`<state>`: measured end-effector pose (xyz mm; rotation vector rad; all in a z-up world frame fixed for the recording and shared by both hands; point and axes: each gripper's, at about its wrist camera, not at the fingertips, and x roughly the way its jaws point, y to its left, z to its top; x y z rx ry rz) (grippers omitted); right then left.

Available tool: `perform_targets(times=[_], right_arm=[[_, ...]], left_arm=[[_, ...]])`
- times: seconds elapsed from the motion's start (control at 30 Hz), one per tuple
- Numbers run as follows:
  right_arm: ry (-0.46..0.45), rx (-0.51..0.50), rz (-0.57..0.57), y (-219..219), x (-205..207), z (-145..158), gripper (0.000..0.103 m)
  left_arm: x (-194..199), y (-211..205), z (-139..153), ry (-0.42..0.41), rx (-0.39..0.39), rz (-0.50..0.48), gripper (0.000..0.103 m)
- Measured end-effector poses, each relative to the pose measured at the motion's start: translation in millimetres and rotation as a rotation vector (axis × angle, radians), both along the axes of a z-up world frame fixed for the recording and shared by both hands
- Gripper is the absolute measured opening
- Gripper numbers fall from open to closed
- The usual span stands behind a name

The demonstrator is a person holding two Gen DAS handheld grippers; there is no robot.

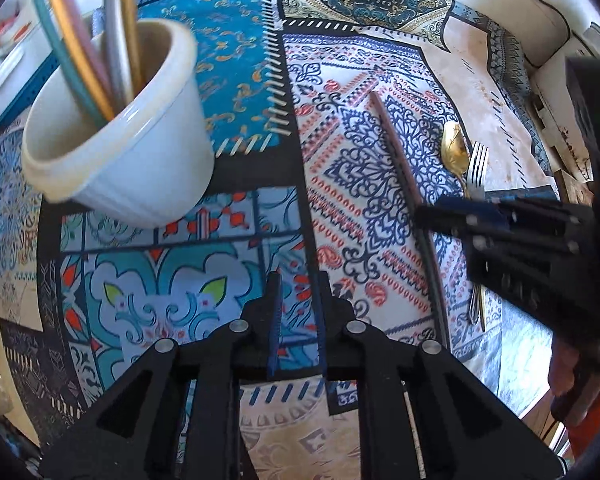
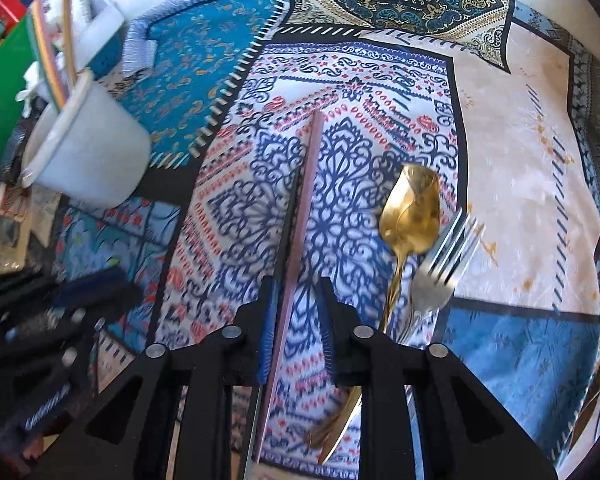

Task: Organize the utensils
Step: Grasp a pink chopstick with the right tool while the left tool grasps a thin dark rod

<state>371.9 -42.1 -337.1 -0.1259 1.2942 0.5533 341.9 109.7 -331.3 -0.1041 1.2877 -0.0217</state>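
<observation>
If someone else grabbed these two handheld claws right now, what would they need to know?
Left gripper: open, empty, hovering over the patterned tablecloth near the white cup.
Right gripper: open, its fingers either side of the brown chopstick, not yet closed on it.
Done: several colored sticks already stand in the cup.
Left: the chopstick and a thin dark stick beside it, plus the gold spoon and silver fork lying together to their right.
</observation>
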Motion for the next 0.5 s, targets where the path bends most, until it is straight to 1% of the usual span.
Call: perform_targets(times=[0.17,0.3,0.4,0.5], right_arm=[[-0.024,-0.029,-0.029,9.5,15.0,-2.1,0.007],[-0.048,-0.043,-0.022,14.6,20.9,-4.4,0.006],[-0.045,-0.058,-0.009,16.9,19.4,-4.8,0.005],[-0.042,-0.052,-0.008,5.8,10.9,-2.5,0.005]], left_arm=[[-3.5,0.6,-1.6,-0.002,-0.017,0.0,0.013],[-2.5,-5.9,-1.9,0.0,-0.025,-0.023,0.013],[2.4,-16.0,-1.5,0.0,-0.023,-0.045,0.013],[7.1,-25.0,-0.1,-0.005,-0.023,-0.066,0.013]])
